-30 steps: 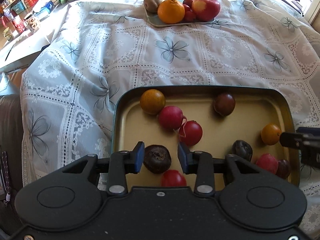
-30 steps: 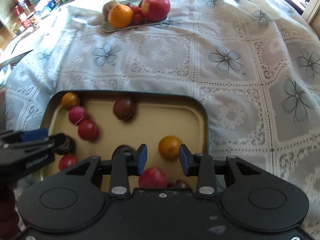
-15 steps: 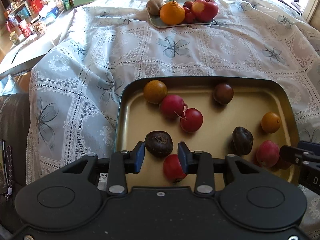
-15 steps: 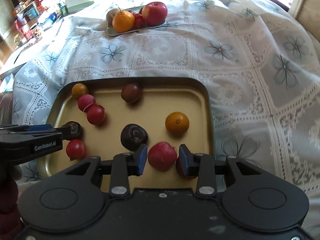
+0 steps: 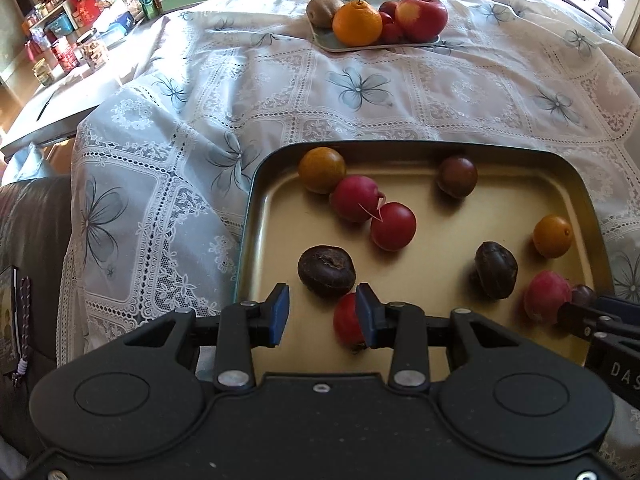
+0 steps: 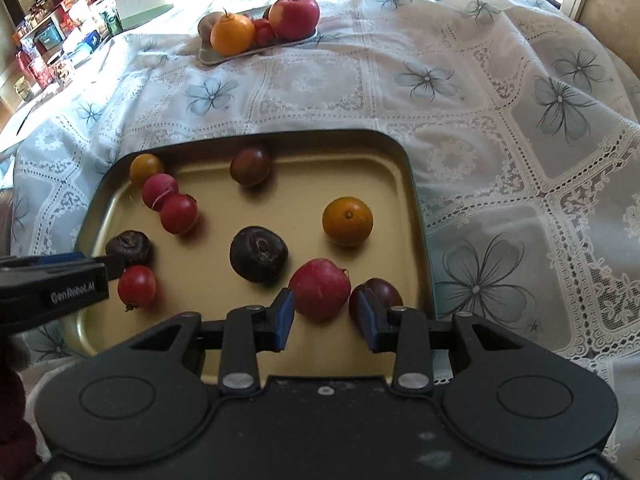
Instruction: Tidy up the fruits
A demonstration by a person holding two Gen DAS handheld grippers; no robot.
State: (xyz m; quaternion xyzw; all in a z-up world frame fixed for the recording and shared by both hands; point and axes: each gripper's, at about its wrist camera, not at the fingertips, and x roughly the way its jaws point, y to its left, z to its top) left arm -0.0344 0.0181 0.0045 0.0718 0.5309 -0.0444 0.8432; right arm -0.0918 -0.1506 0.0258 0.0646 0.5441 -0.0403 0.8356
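Note:
A gold tray [image 5: 448, 152] [image 6: 404, 184] holds several small fruits: red, orange and dark ones. My left gripper [image 5: 322, 312] is open and empty above the tray's near edge, just behind a dark wrinkled fruit [image 5: 327, 271] and a red fruit [image 5: 347, 323]. My right gripper [image 6: 326, 316] is open and empty, with a red fruit [image 6: 319, 294] just beyond its fingertips and a dark plum [image 6: 380, 290] by the right finger. A dark wrinkled fruit [image 6: 259, 255] and an orange fruit [image 6: 347, 221] lie further in.
A pale plate [image 5: 384, 45] [image 6: 240, 53] with an orange, an apple, a kiwi and small red fruits sits at the far side of the lace tablecloth [image 5: 400, 92]. Cluttered shelves [image 5: 60, 28] stand at far left. A dark sofa arm [image 5: 28, 240] lies left.
Both grippers have drawn back and up from the tray, so more of the tray and its fruits shows. The dark fruit and the orange fruit are no longer between the fingers. Both stay open.

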